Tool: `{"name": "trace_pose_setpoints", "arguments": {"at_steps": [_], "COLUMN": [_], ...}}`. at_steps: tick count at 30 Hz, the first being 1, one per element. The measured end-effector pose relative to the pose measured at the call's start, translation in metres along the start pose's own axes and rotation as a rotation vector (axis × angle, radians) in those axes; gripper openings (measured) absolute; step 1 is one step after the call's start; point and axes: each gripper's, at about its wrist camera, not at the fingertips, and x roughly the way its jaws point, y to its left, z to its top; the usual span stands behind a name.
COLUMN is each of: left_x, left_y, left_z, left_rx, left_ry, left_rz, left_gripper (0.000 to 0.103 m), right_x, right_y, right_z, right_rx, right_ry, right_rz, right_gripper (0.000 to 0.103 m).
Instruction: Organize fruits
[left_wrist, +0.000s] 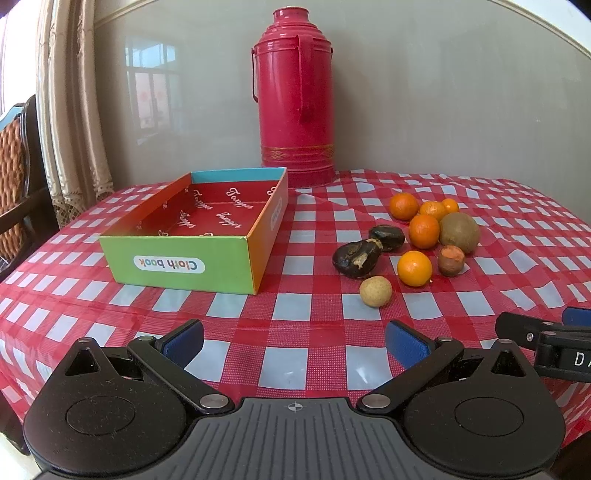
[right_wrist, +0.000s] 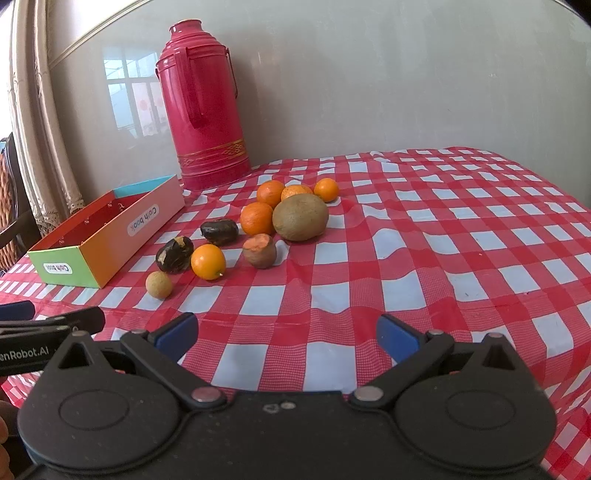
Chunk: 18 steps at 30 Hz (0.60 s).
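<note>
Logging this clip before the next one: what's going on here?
A person holds two claws low over a checked tablecloth, and neither holds anything: the left claw and the right claw are both open. The fruit pile, oranges with brown and dark pieces, lies loose on the cloth beside the cardboard box, which has nothing in it. A red thermos stands behind. Sorting has not begun.
</note>
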Motion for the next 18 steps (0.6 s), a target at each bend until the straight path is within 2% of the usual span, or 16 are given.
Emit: {"name": "trace_pose_setpoints", "arguments": {"at_steps": [18], "left_x": [-0.0001], "left_y": [-0.0013], "left_z": [-0.0002], "left_rx": [0.002], "left_ry": [0.000], "left_rz": [0.003], "left_gripper": [0.103], "right_x": [0.0001], "right_y": [0.0000], "right_z": [0.0002], "right_rx": [-0.001], "right_ry": [0.003], "right_rz": [0.001], "right_gripper": [0.097]}}
